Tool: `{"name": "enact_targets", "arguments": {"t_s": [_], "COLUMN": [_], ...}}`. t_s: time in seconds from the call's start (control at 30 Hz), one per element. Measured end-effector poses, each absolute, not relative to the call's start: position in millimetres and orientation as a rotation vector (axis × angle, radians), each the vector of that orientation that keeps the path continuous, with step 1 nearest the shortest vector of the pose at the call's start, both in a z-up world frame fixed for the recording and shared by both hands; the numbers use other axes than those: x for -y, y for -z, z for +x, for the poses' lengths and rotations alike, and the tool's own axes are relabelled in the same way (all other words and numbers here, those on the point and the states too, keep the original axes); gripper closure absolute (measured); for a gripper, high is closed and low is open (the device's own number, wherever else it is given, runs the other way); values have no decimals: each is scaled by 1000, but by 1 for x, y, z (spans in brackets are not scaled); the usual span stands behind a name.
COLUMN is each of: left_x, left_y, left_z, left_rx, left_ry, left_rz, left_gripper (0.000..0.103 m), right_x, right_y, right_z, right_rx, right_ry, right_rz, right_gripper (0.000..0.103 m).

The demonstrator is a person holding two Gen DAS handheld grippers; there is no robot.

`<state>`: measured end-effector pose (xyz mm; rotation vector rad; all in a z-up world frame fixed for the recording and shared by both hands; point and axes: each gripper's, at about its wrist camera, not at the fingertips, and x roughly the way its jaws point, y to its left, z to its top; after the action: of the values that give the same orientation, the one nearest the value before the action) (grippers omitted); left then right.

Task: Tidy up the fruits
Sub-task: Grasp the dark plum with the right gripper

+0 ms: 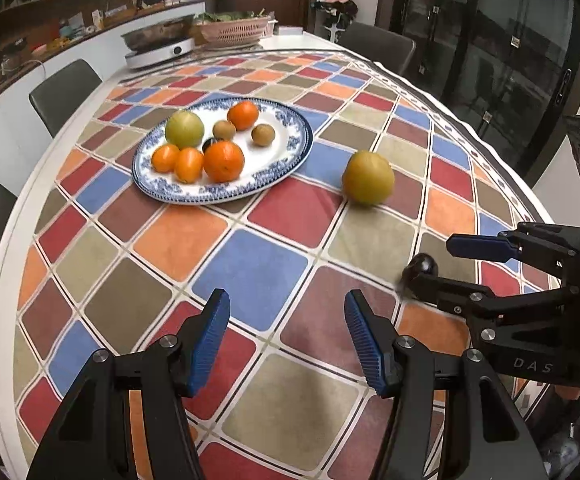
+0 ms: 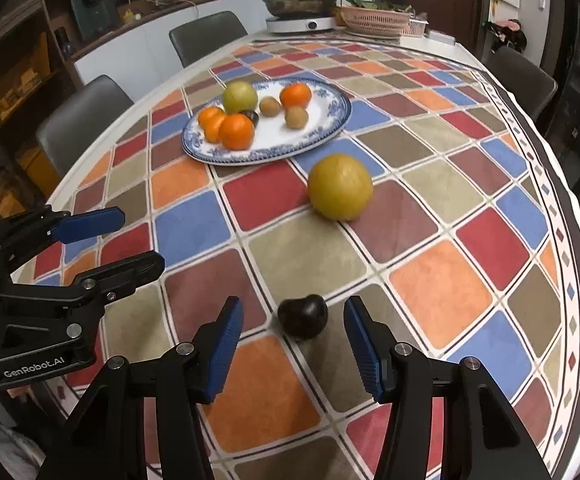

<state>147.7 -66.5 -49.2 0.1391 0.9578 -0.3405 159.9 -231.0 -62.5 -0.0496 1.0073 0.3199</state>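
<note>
A blue-and-white oval plate (image 1: pixel 285 160) (image 2: pixel 322 136) holds several oranges, a green apple (image 1: pixel 184 128) (image 2: pixel 240 97), two kiwis and a dark fruit. A yellow-green fruit (image 1: pixel 368 177) (image 2: pixel 340 187) lies on the checkered tablecloth beside the plate. A small dark fruit (image 2: pixel 303 316) (image 1: pixel 424 266) lies on the cloth just ahead of my right gripper (image 2: pixel 292 344), which is open with the fruit near its fingertips. In the left wrist view the right gripper (image 1: pixel 430 260) shows at the right. My left gripper (image 1: pixel 287 340) (image 2: pixel 137 236) is open and empty above the cloth.
The round table (image 1: pixel 5 264) has grey chairs (image 1: pixel 63 94) (image 2: pixel 524 76) around it. At its far end stand a pan on an induction cooker (image 1: pixel 157 42) (image 2: pixel 302 14) and a pink basket of greens (image 1: pixel 235 30) (image 2: pixel 374 18).
</note>
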Motion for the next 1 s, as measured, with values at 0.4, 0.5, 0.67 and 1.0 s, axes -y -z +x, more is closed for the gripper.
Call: {"name": "enact_targets", "arguments": {"t_s": [0.4, 0.5, 0.67, 1.0], "left_x": [65, 68, 73, 100], "left_y": [60, 61, 61, 47], "left_z": [152, 153, 153, 166], "left_rx": [-992, -992, -986, -919], "left_ry": [345, 350, 370, 445], "left_rz": [128, 133, 140, 197], "left_gripper": [44, 44, 44, 44], "right_x": [225, 224, 228, 249], "right_y": [83, 87, 86, 67], "right_z": [166, 166, 165, 164], "right_rx": [-1037, -1038, -1029, -979], "right_ry": [-323, -321, -330, -284], "right_rz": [-87, -111, -96, -28], "right_gripper": [68, 71, 72, 72]}}
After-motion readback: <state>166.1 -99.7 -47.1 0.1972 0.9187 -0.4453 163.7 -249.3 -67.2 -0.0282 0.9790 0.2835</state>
